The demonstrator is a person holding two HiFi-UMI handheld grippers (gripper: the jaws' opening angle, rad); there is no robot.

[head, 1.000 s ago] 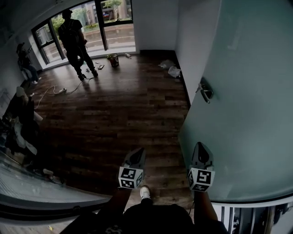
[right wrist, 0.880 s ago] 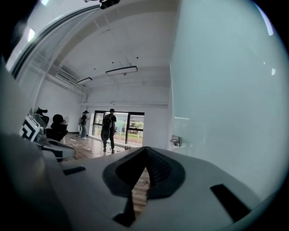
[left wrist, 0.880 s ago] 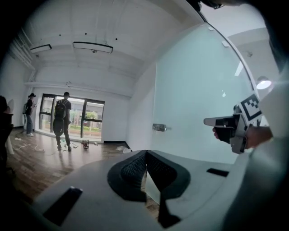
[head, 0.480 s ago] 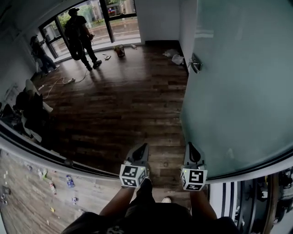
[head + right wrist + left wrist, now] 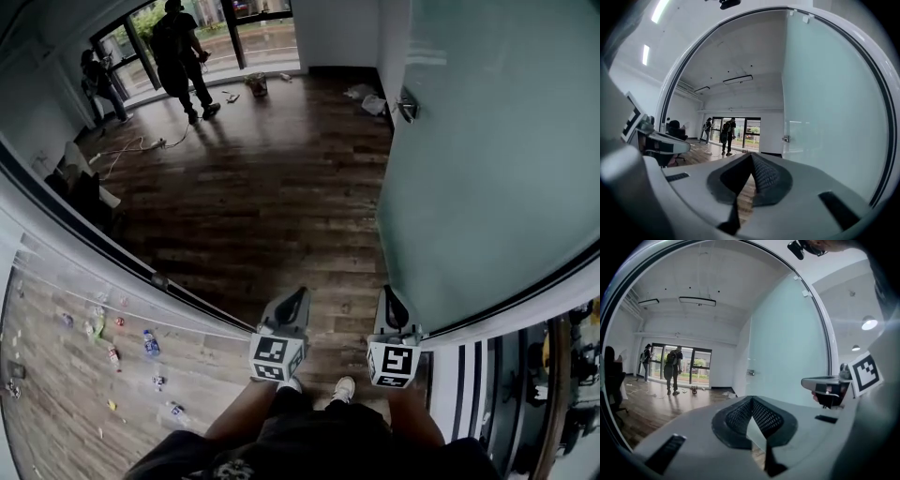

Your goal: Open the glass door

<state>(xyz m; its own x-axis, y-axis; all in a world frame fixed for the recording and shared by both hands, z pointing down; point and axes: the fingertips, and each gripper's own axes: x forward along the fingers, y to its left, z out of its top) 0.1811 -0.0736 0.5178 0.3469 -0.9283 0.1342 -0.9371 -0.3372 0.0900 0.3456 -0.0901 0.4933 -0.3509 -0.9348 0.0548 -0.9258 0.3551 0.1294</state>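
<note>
The frosted glass door (image 5: pixel 487 169) stands swung open on the right, with its metal handle (image 5: pixel 407 110) far up its edge. My left gripper (image 5: pixel 298 295) and right gripper (image 5: pixel 388 294) are side by side at the doorway, pointing level into the room. Both are shut and hold nothing. The right one is close beside the door's near lower edge without touching it. The left gripper view shows the door (image 5: pixel 787 348) and handle (image 5: pixel 750 373) beyond my shut left gripper (image 5: pixel 752 399). In the right gripper view the handle (image 5: pixel 786 138) lies well past my right gripper (image 5: pixel 752 154).
Two people (image 5: pixel 183 52) stand by the far windows on the dark wood floor (image 5: pixel 272 197). There is a chair (image 5: pixel 80 192) at the left, with a cable (image 5: pixel 141 145), a bucket (image 5: pixel 256 84) and bags (image 5: pixel 373 101) further in. A glass partition with a dark rail (image 5: pixel 159 279) runs at the left.
Both grippers have drawn back out of the room to the doorway, still shut. The door handle now lies farther ahead, and the left partition rail has come into view.
</note>
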